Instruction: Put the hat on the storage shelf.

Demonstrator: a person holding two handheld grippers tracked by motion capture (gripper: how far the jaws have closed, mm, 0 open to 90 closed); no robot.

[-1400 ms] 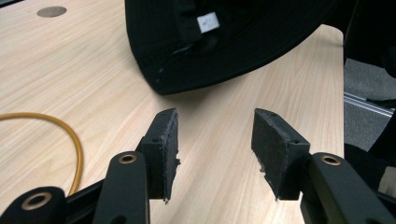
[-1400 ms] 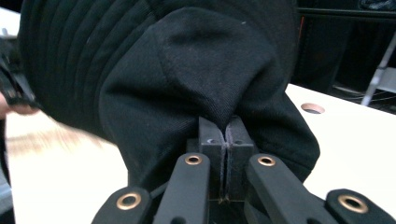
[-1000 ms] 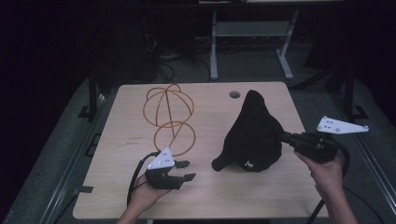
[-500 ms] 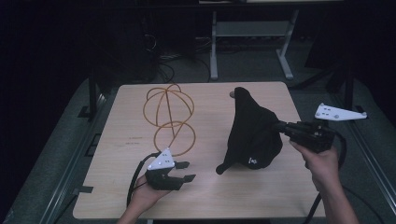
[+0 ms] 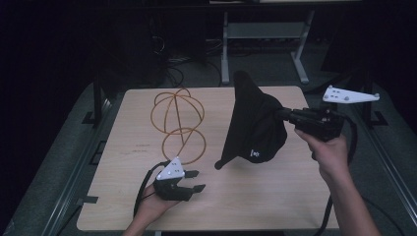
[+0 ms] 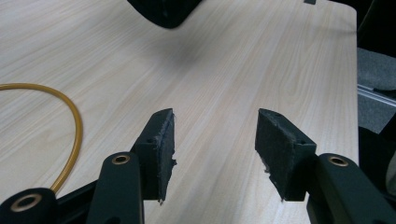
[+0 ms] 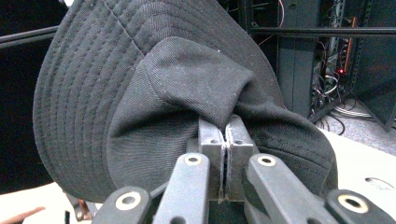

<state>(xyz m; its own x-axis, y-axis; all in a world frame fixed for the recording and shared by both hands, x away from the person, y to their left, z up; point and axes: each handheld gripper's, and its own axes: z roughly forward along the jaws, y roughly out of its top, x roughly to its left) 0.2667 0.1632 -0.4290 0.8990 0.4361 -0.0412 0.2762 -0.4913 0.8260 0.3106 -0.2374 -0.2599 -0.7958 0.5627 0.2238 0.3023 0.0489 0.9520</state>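
In the high view, the right gripper (image 5: 284, 114) is clamped on the fabric of a black bucket hat (image 5: 253, 128), which hangs off the table (image 5: 275, 196) beside the orange wire stand (image 5: 178, 123); pinching the cloth at one side lets the hat dangle free, probably so it can be carried over to the stand. The left gripper (image 5: 195, 180) rests low at the near edge with its jaws apart and nothing between them, seemingly waiting to help. In the left gripper view, the two pads (image 6: 164, 149) stand well apart over bare wood, with a curve of the wire stand (image 6: 70, 135) at the left and the hat's lower edge (image 6: 163, 11) near the top. In the right gripper view, the jaws are pressed together on a fold of the hat (image 7: 177, 84), whose stitched brim arches above. Compared with a second ago, the hat has risen off the tabletop and hangs higher, while the left jaws have just been opening, still empty.
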